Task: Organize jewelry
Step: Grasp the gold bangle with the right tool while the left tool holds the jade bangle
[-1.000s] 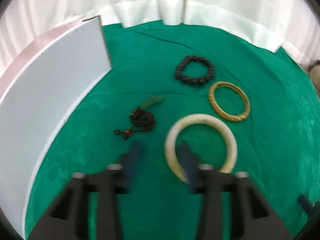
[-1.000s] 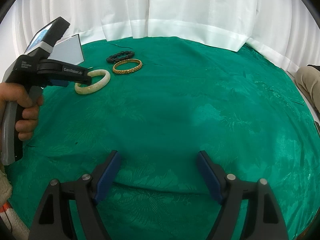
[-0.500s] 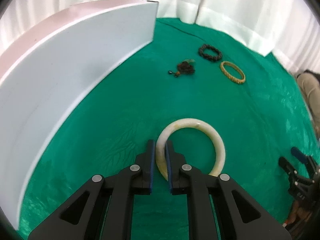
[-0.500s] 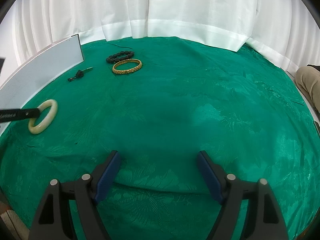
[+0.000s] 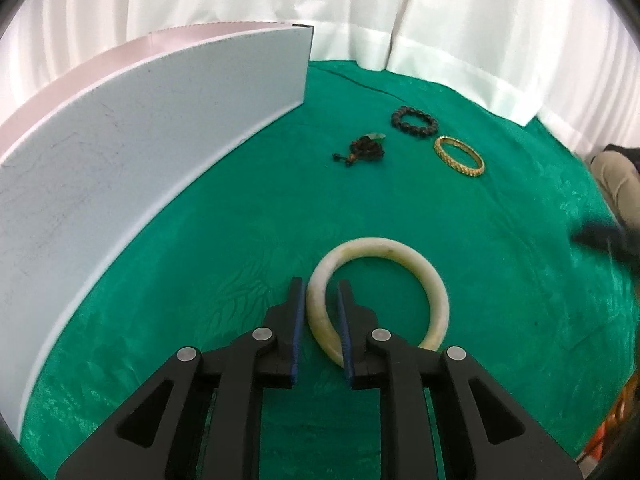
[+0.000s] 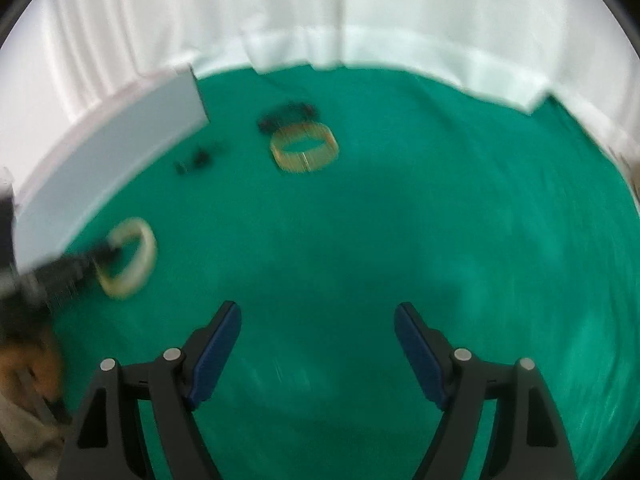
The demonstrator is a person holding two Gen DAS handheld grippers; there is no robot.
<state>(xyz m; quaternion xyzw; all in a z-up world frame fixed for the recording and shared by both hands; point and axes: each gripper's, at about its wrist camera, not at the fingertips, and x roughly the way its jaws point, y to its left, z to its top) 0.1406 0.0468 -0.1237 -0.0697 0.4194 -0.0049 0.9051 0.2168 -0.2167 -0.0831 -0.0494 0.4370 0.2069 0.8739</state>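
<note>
Two fingers of the left gripper (image 5: 319, 308) are set narrowly astride the cream bangle's (image 5: 424, 272) rim; actual contact cannot be told. The right gripper (image 6: 317, 354) is held wide open and empty above the green surface (image 6: 400, 220).
</note>
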